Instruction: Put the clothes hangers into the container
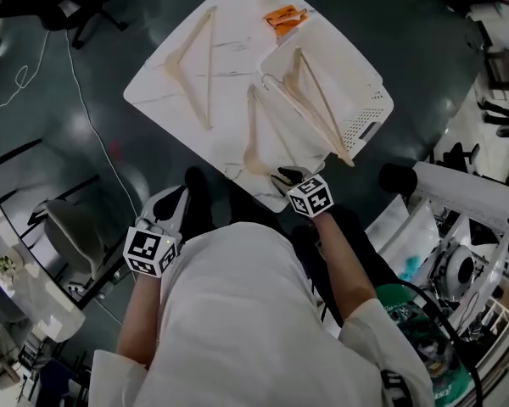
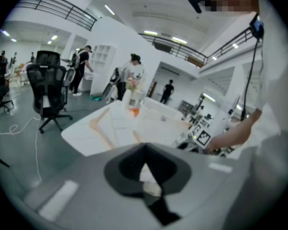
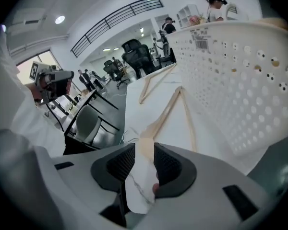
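hovering over the near hanger (image 1: 252, 125), the right gripper (image 1: 284, 176) stood unclenched: pickup step, probably needing a clamp on its end next.

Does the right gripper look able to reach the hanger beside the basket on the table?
Probably yes: the right gripper sits open at the table edge, the hanger just ahead of it, nothing between.

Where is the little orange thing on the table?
In the head view, the small orange object lies near the far edge of the white table, just beyond the white perforated plastic basket and right of the farthest wooden hanger.
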Available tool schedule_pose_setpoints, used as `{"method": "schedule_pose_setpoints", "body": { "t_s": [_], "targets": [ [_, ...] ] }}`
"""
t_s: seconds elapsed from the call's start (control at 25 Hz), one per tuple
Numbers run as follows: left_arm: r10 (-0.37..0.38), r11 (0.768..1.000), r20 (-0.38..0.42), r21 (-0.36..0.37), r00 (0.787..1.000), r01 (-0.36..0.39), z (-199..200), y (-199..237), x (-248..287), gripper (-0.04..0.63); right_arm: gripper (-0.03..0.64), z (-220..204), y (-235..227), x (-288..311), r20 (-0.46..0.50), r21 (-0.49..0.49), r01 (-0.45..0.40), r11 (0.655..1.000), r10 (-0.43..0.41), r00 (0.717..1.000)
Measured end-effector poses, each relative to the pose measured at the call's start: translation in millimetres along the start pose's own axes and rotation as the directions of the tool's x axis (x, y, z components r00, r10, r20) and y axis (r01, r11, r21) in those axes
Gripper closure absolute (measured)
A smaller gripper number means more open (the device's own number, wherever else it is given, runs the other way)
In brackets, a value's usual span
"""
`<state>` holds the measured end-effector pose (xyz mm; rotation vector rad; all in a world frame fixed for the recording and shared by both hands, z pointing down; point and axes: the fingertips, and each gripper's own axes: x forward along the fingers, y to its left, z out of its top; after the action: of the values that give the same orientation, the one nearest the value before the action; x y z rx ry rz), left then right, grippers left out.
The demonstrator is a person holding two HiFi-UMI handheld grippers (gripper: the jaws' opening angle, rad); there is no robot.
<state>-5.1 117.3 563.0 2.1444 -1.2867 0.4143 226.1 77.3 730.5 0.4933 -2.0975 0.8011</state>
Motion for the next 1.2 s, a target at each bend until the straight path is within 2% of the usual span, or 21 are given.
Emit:
{"method": "schedule_pose_setpoints", "body": {
  "t_s": [0.24,0.44,0.72,0.88,1.04,1.2],
  "targets": [
    [0.021,0.999,-0.018,-0.029,1.0,-0.021,-7.0,0.8,2.8,0.594,0.488,-19.8,-8.2,30.3,-0.112,-0.132,-0.002,0.991,-0.013,0.994],
    [0.044,0.998,-0.039,-0.05,0.998,-0.046,-17.4,4.1,-1.2,0.595,0.485,-32.9,-11.4,52.4,-0.181,-0.184,-0.036,0.982,0.002,0.983],
    [0.079,0.994,-0.053,-0.071,0.995,-0.083,-27.9,9.2,-10.8,0.594,0.476,-47.7,-17.4,70.7,-0.245,-0.285,-0.031,0.958,-0.041,0.969],
    [0.09,0.992,-0.055,-0.085,0.994,-0.095,-32.8,11.7,-15.6,0.595,0.474,-50.4,-19.4,74.0,-0.237,-0.345,0.01,0.939,-0.097,0.967],
    [0.093,0.991,-0.059,-0.092,0.994,-0.098,-37.9,11.8,-19.7,0.595,0.486,-52.7,-19.0,76.4,-0.199,-0.451,0.08,0.889,-0.187,0.962],
    [0.088,0.991,-0.056,-0.095,0.995,-0.093,-40.8,10.8,-19.8,0.595,0.506,-53.9,-18.7,78.8,-0.217,-0.453,0.087,0.888,-0.204,0.955]
  ]
}}
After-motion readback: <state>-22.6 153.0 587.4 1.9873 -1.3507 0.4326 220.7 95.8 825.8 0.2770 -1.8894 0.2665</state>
